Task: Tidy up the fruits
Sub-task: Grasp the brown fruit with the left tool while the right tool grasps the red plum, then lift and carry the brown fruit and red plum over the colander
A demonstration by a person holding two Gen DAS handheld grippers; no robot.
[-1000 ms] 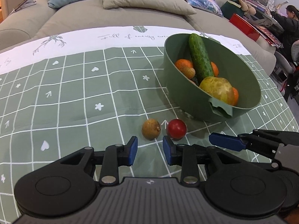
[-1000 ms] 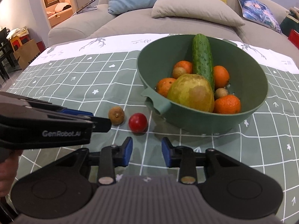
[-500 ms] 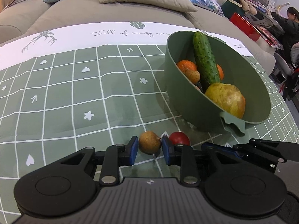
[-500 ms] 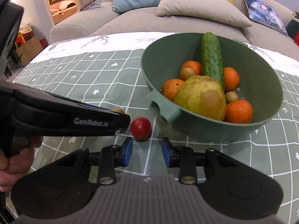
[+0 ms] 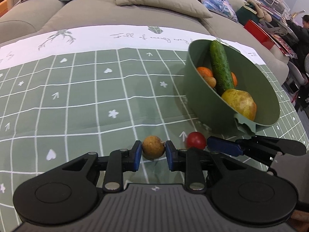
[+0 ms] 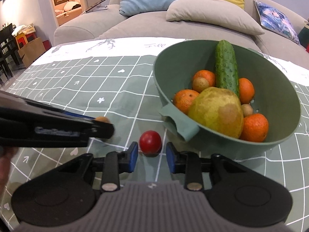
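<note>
My left gripper pinching brown fruit beside green bowl, my right gripper closing around red tomato, contact unclear

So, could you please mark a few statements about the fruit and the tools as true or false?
1. The left tool is closed on the small brown fruit. True.
2. The cherry tomato lies in the bowl. False: it sits on the tablecloth, at the tips of the right tool.
3. A cucumber leans inside the green bowl. True.
4. The pear lies on the tablecloth. False: it is in the green bowl, among the oranges.
</note>
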